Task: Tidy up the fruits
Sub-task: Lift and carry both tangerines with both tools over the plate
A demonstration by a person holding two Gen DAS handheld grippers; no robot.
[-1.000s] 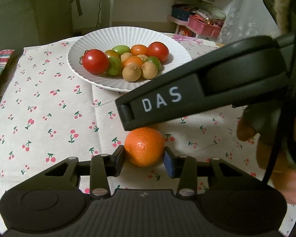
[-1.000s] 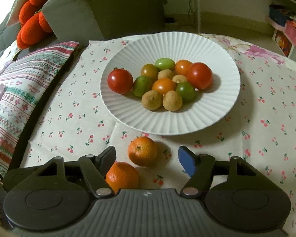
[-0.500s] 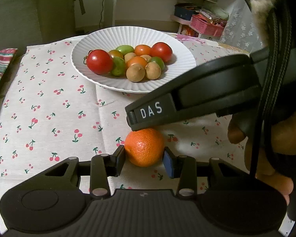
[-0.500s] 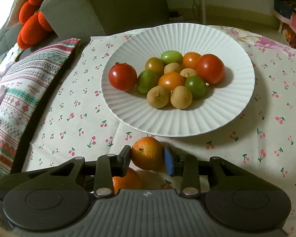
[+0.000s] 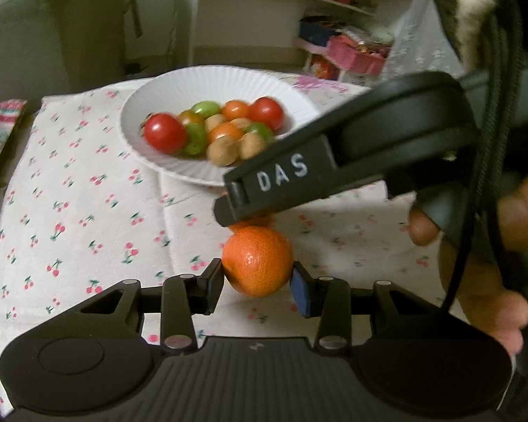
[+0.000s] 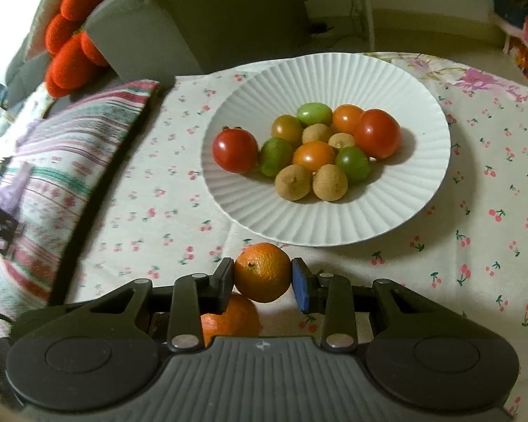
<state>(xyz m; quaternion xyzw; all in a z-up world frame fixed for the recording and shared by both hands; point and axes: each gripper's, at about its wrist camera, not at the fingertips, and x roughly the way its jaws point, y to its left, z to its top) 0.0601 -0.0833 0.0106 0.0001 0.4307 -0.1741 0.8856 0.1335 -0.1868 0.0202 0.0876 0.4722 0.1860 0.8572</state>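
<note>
My left gripper (image 5: 257, 283) is shut on an orange tangerine (image 5: 257, 261), held just above the cherry-print cloth. My right gripper (image 6: 263, 279) is shut on a second tangerine (image 6: 263, 271) and holds it near the front rim of the white ribbed plate (image 6: 397, 218). The plate holds red, green and orange tomatoes and brown longans (image 6: 313, 154). The left gripper's tangerine shows below the right gripper's fingers (image 6: 230, 318). The right gripper's body crosses the left wrist view (image 5: 352, 154) and hides part of the plate (image 5: 151, 161).
A striped cushion (image 6: 63, 161) lies at the table's left edge. A grey sofa with orange-red pillows (image 6: 70, 45) stands behind the table. Shelves with a pink basket (image 5: 355, 52) stand at the back right. A hand (image 5: 482, 263) grips the right gripper.
My right gripper closed on its tangerine and lifted it toward the plate. My left gripper kept its hold on its tangerine and rose slightly.
</note>
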